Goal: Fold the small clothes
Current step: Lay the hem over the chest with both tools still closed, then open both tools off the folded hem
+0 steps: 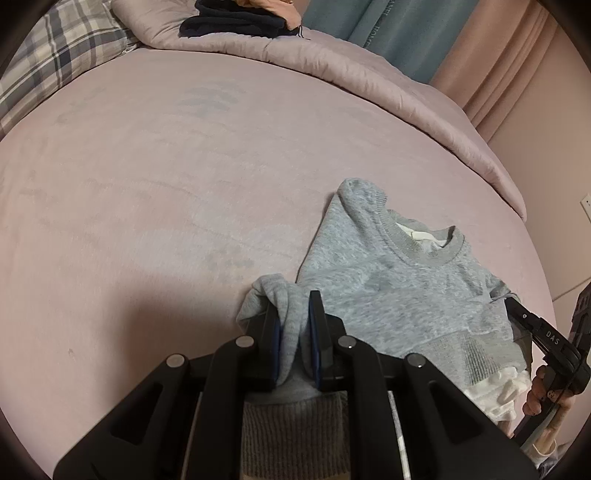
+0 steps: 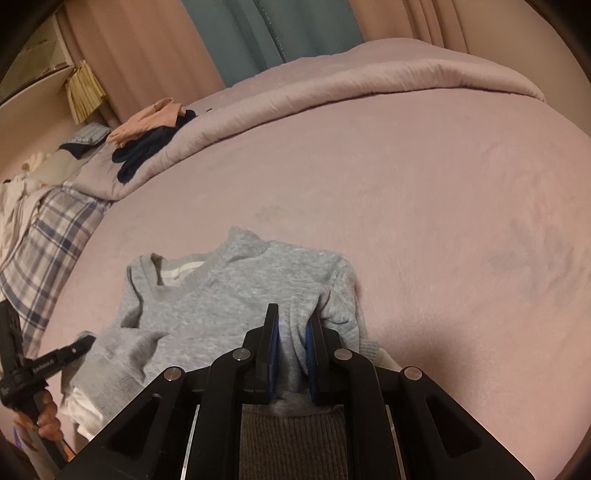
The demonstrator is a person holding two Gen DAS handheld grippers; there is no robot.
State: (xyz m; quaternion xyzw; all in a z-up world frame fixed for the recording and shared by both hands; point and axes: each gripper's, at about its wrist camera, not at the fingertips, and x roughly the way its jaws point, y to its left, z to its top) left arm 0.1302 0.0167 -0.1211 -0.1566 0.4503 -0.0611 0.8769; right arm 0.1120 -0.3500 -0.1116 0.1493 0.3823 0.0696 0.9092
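A small grey sweatshirt (image 1: 388, 291) with a ribbed collar and a white inner layer lies front-up on the pink bed sheet (image 1: 147, 206). In the left wrist view, my left gripper (image 1: 293, 302) is shut on a bunched grey fold at the garment's left side, by the ribbed hem. The right gripper (image 1: 515, 308) shows at the far right edge, pinching the opposite side. In the right wrist view, the right gripper (image 2: 293, 312) is shut on a grey fold of the sweatshirt (image 2: 221, 291) near its right sleeve. The left gripper (image 2: 86, 341) bites the garment's lower left corner.
A rolled pink quilt (image 1: 369, 77) runs along the bed's far edge, with a pile of dark and peach clothes (image 1: 236, 20) on it. A plaid pillow (image 1: 59, 62) lies far left. Curtains (image 2: 258, 33) hang behind. A person's hand (image 2: 48, 417) holds the left gripper's handle.
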